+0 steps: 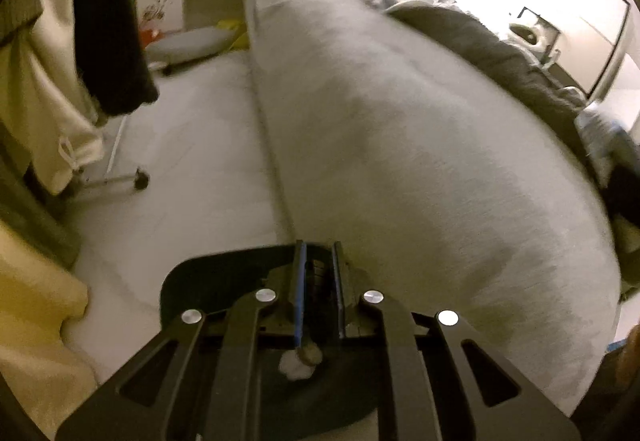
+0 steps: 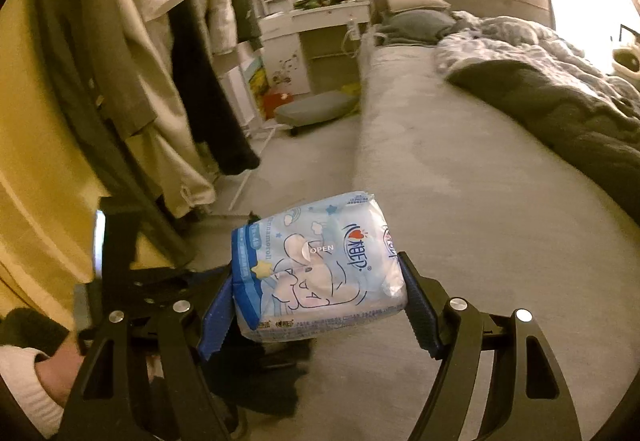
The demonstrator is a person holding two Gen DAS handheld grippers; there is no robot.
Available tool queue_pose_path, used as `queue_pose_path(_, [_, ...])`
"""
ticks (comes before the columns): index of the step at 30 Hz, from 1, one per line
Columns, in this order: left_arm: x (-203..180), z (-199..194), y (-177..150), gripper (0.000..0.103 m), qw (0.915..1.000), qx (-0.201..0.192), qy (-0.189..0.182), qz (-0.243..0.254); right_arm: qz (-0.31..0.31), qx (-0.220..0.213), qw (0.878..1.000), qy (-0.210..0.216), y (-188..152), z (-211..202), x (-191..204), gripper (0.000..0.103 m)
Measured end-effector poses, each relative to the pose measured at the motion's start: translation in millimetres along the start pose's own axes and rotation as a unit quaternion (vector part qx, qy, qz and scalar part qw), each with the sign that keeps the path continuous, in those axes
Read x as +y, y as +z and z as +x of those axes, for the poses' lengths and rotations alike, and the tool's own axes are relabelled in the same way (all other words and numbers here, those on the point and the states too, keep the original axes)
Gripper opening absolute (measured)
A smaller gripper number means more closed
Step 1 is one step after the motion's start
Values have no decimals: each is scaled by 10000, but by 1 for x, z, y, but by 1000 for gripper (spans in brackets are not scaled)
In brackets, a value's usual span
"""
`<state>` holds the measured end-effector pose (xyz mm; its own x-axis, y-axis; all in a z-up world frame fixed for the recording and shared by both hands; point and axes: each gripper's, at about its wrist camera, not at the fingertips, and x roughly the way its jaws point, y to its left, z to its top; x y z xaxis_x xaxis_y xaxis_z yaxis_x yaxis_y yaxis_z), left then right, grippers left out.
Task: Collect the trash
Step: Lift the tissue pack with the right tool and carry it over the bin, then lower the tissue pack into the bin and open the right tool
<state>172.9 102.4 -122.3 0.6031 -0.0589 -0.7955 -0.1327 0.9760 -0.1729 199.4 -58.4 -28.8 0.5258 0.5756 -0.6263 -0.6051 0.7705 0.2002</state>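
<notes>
My right gripper [image 2: 320, 273] is shut on a blue and white tissue pack [image 2: 320, 265] with a cartoon print, held between its blue pads above the bed's edge. My left gripper [image 1: 318, 261] has its jaws nearly together, holding the rim of a black bin [image 1: 192, 281] between its pads. Inside the bin lies a crumpled white tissue [image 1: 296, 365] beside a small brown scrap [image 1: 310, 353]. The left gripper and bin also show at the lower left of the right wrist view [image 2: 120, 261].
A grey bed [image 1: 400, 141] fills the right side, with a dark blanket [image 2: 560, 121] and rumpled duvet [image 2: 512, 41]. Clothes hang on a wheeled rack [image 2: 168, 61] at left. A white dresser [image 2: 312, 29] and a low grey cushion [image 2: 316, 109] stand at the back.
</notes>
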Motion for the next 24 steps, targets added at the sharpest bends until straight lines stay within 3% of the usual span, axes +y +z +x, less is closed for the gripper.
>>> queue_pose_path(10, [40,36,-34,10,9973,631,313,-226,-198,214,9990,325,0,28,33,75])
queue_pose_path(24, [52,73,-80,10,9862,1623,212,-264,-227,662,9965,452,-4,71,51,75])
